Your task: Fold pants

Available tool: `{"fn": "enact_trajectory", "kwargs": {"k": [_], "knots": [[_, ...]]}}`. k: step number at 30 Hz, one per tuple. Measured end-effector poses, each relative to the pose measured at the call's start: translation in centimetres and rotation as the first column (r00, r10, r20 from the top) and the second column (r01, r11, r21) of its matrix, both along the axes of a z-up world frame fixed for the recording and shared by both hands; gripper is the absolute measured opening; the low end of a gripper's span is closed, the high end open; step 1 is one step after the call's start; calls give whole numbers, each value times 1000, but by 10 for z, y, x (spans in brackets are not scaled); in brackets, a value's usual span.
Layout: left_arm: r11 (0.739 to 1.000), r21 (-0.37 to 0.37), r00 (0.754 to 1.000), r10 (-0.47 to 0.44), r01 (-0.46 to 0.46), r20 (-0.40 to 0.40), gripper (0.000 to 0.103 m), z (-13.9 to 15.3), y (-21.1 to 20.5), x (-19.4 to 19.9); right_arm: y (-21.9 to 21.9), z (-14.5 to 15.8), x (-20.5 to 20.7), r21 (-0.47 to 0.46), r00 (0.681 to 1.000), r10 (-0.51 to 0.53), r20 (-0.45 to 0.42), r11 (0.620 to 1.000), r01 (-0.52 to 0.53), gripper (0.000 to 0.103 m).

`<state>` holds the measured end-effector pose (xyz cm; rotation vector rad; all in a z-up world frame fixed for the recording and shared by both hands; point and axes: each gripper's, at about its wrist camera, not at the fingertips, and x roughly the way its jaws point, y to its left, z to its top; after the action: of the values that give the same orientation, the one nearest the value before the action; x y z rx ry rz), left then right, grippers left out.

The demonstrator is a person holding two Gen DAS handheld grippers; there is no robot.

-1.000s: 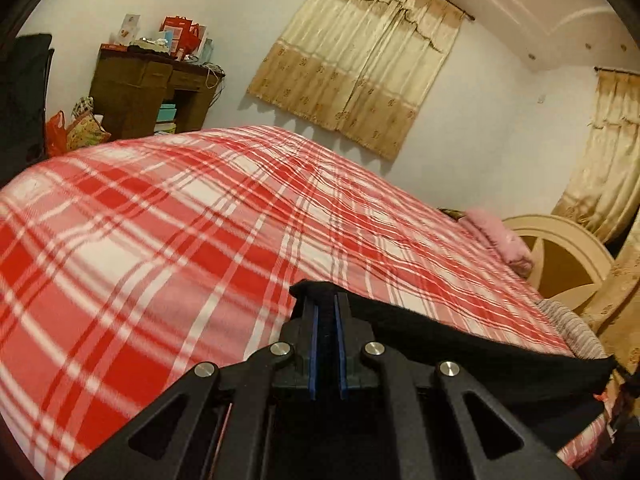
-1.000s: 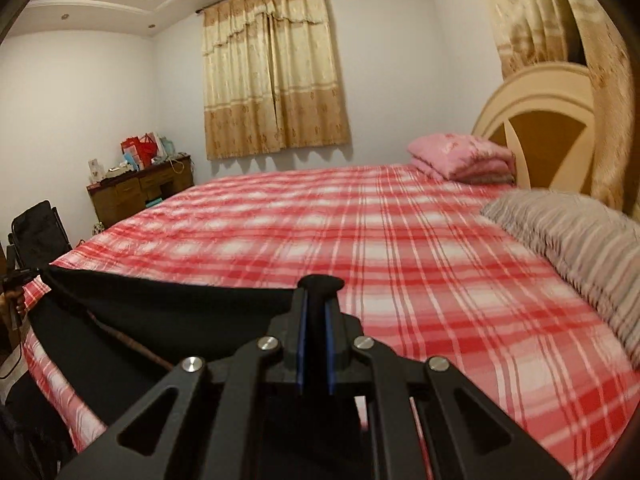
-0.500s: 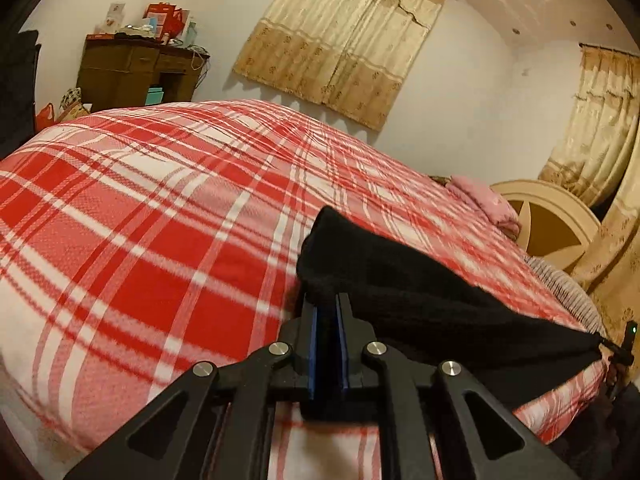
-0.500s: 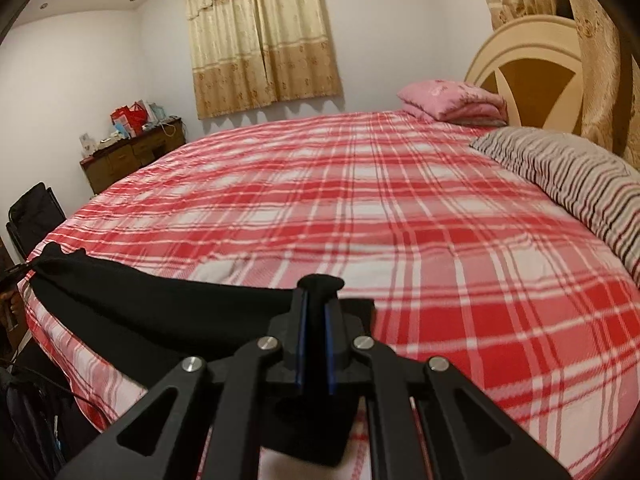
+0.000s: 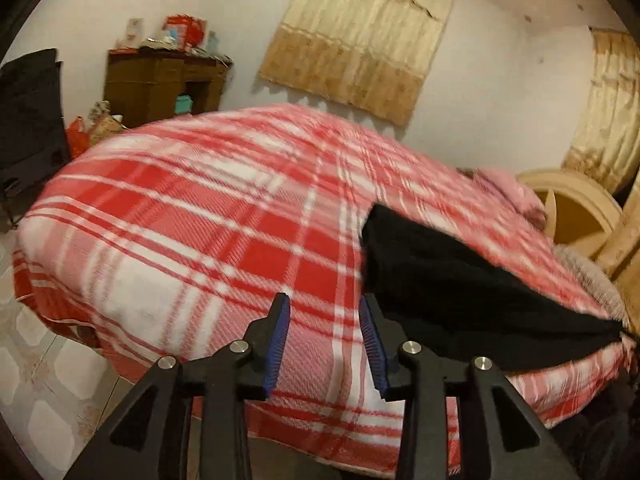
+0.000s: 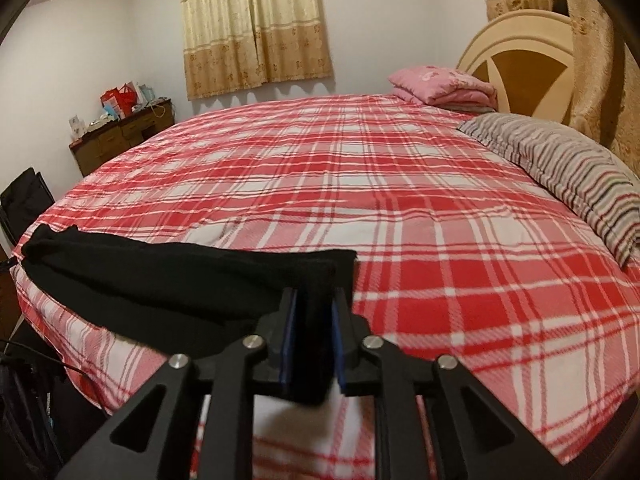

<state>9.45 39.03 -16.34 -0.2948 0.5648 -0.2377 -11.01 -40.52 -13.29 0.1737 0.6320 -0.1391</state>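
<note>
Plaid bed (image 6: pixel 400 208) is carrying the black pants (image 6: pixel 160 276), lying along its near edge; left hand-held gripper (image 5: pixel 324 320) is opening, empty, while right hand-held gripper (image 6: pixel 314 320) is loosening around one end; folding seems unfinished.
</note>
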Motion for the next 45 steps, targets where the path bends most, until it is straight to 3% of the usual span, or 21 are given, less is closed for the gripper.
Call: {"fn": "enact_trajectory", "kwargs": {"k": [3, 8, 12, 15, 17, 20, 22, 25, 28, 30, 34, 36, 39, 43, 45], "knots": [[1000, -21, 998, 6, -5, 69, 61, 17, -11, 1, -1, 4, -10, 8, 1000, -30, 8, 1000, 30, 34], [994, 3, 989, -106, 106, 103, 62, 35, -67, 32, 23, 36, -2, -1, 995, -33, 95, 999, 33, 39], [983, 22, 983, -182, 182, 7, 62, 17, -119, 65, 77, 64, 46, -44, 990, 87, 110, 996, -82, 68], [969, 44, 967, -238, 243, -92, 62, -6, -145, 69, 129, 69, 85, -145, 982, 185, 46, 974, -177, 77], [956, 88, 952, -267, 282, -150, 62, -17, -156, 59, 156, 65, 98, -229, 976, 217, -6, 950, -213, 77], [934, 138, 940, -309, 329, -147, 62, -20, -157, 34, 177, 57, 96, -280, 959, 279, -54, 917, -282, 77], [923, 79, 915, -357, 376, -190, 62, -21, -152, 26, 168, 52, 88, -279, 965, 253, -63, 924, -260, 77], [913, 27, 894, -393, 408, -217, 62, -22, -146, 17, 129, 53, 71, -210, 992, 122, -40, 969, -128, 77], [905, 4, 885, -416, 426, -210, 62, -15, -142, 7, 76, 61, 39, -72, 995, -97, 23, 993, 98, 77], [908, -1, 896, -412, 418, -166, 62, -4, -142, 2, 37, 63, 6, 71, 965, -252, 73, 966, 247, 80], [919, -25, 916, -393, 393, -84, 62, 18, -139, 5, 2, 61, -28, 186, 904, -420, 74, 897, 402, 82], [924, -17, 921, -382, 382, -81, 62, 23, -148, 14, -2, 57, -27, 228, 902, -427, 61, 886, 404, 80], [923, -14, 919, -385, 385, -84, 62, 20, -163, 24, -1, 55, -14, 326, 927, -371, 56, 884, 334, 76], [912, 13, 907, -408, 411, -104, 62, 11, -183, 30, -3, 46, 6, 420, 937, -348, -31, 846, 328, 71], [901, 15, 896, -429, 433, -115, 62, 5, -193, 32, -7, 37, 14, 489, 942, -324, -92, 809, 326, 68]]}}
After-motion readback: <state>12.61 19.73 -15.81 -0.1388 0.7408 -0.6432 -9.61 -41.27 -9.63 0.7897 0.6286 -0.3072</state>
